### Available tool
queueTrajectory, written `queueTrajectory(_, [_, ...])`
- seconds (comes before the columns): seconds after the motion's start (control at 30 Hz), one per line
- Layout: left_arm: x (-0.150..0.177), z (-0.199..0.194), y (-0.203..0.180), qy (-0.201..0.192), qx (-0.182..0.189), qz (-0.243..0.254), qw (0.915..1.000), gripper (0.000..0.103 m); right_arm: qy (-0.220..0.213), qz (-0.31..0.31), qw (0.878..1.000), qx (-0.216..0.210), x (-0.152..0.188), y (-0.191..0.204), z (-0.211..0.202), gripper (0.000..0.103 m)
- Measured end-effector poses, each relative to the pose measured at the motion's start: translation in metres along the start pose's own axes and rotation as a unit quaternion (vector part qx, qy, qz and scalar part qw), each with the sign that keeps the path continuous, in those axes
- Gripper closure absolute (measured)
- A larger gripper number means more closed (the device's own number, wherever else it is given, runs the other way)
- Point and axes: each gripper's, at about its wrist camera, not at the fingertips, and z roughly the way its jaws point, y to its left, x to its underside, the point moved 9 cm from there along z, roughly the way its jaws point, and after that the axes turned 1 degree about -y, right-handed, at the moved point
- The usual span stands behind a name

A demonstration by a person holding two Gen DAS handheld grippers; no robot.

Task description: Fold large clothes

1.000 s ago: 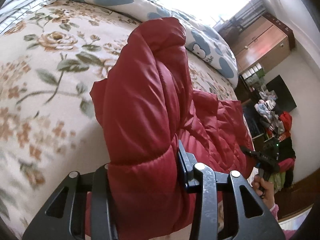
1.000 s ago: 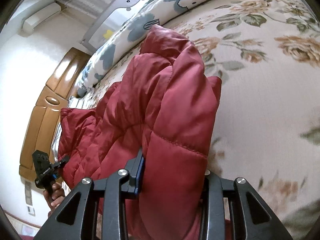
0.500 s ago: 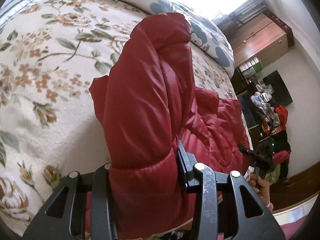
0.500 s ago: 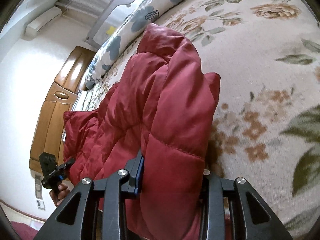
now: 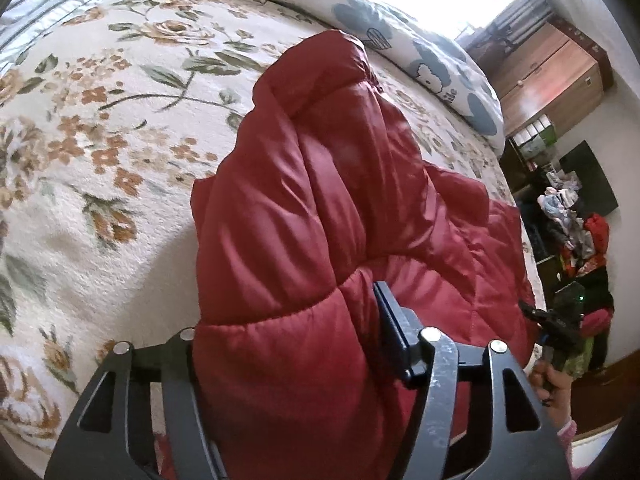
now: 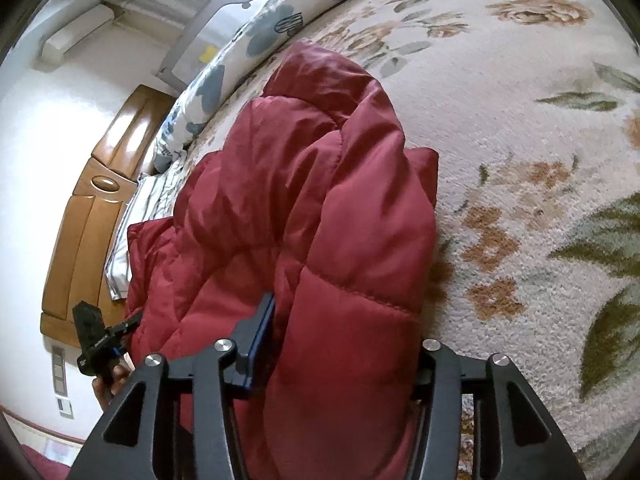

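Observation:
A puffy red quilted jacket [image 5: 320, 184] lies folded over itself on the floral bed blanket [image 5: 100, 152]. Its near folded edge sits between the fingers of my left gripper [image 5: 288, 320], whose jaws are opening; the fabric bulges over the left finger and hides it. In the right wrist view the same jacket [image 6: 320, 200] fills my right gripper [image 6: 344, 320], which is also opening, and a dark gap shows beside the blue pad [image 6: 260, 336]. Each view shows the other gripper small at the jacket's far corner, held by a hand.
A white quilt with blue cartoon prints [image 5: 420, 52] lies along the far side of the bed. A wooden headboard [image 6: 80, 220] stands at one end, a wooden dresser [image 5: 552, 76] and a pile of clothes [image 5: 580, 232] beyond the other. Floral blanket [image 6: 520, 160] spreads beside the jacket.
Both pairs of jaws have spread wider around the jacket's fold. Both grippers moved forward over the bed and a little lower, and the fold now rests on the blanket.

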Motion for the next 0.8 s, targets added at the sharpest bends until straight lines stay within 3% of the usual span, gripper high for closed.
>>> queueTrajectory(0.13, [-0.001, 0.001, 0.001, -0.006, -0.010, 0.007, 0.9999, 0.035, -0.002, 0.001, 1.000, 0.006, 0.003, -0.003, -0.002, 0.042])
queueTrajectory(0.27, [-0.004, -0.005, 0.004, -0.025, -0.050, 0.019, 0.9983, 0.020, -0.004, -0.006, 1.000, 0.020, 0.003, -0.002, -0.003, 0.038])
queueTrajectory(0.43, [-0.012, -0.015, 0.004, -0.054, -0.075, 0.032, 0.9952, 0.019, -0.013, -0.009, 0.999, 0.044, -0.001, -0.001, -0.007, 0.026])
queueTrajectory(0.8, [-0.049, -0.022, -0.004, -0.076, -0.081, 0.030, 0.9934, 0.019, -0.051, -0.018, 0.996, 0.078, -0.032, -0.004, -0.014, 0.019])
